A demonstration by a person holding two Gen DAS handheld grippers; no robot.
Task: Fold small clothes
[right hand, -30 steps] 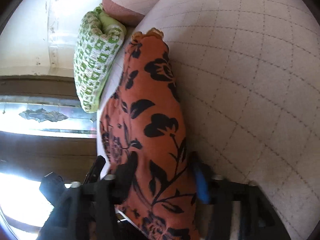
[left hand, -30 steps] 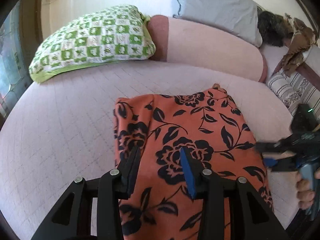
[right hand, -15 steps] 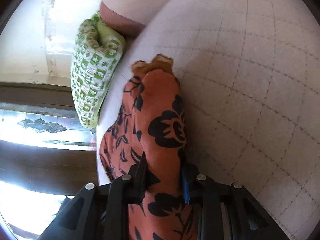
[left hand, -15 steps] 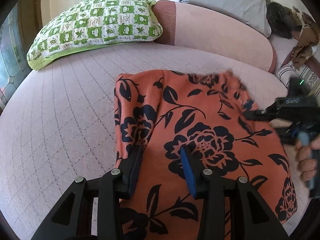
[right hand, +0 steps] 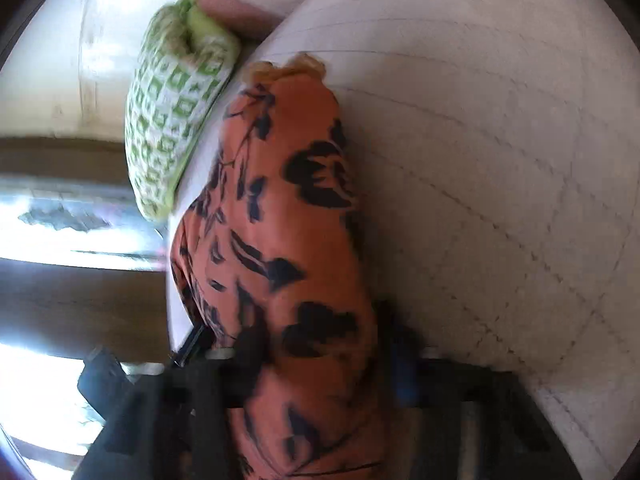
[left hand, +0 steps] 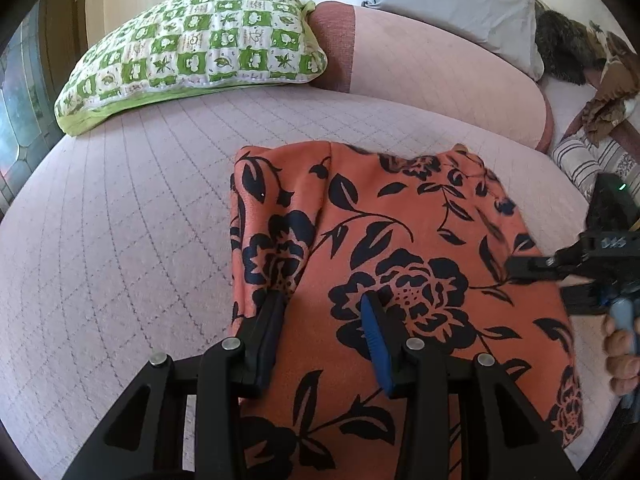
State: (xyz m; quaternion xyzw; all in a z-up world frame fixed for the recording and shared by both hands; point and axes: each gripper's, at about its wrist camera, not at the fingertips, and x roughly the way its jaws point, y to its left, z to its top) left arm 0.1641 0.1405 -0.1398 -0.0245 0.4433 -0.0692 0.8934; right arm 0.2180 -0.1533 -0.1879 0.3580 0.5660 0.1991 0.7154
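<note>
L tool (left hand: 324, 312) nearest cam, fingers apart, w/ orange floral garment (left hand: 400, 248) between them on the near edge; pads don't look pressed in. R tool (right hand: 320, 344) at garment's right edge, blurry, jaws just been opening, cloth between them, grip can't tell. Garment lies folded on pink quilted bed (left hand: 120, 240). Beyond: green checked pillow (left hand: 200, 52), pink bolster (left hand: 432, 72), grey pillow (left hand: 460, 4) at far end.
</note>
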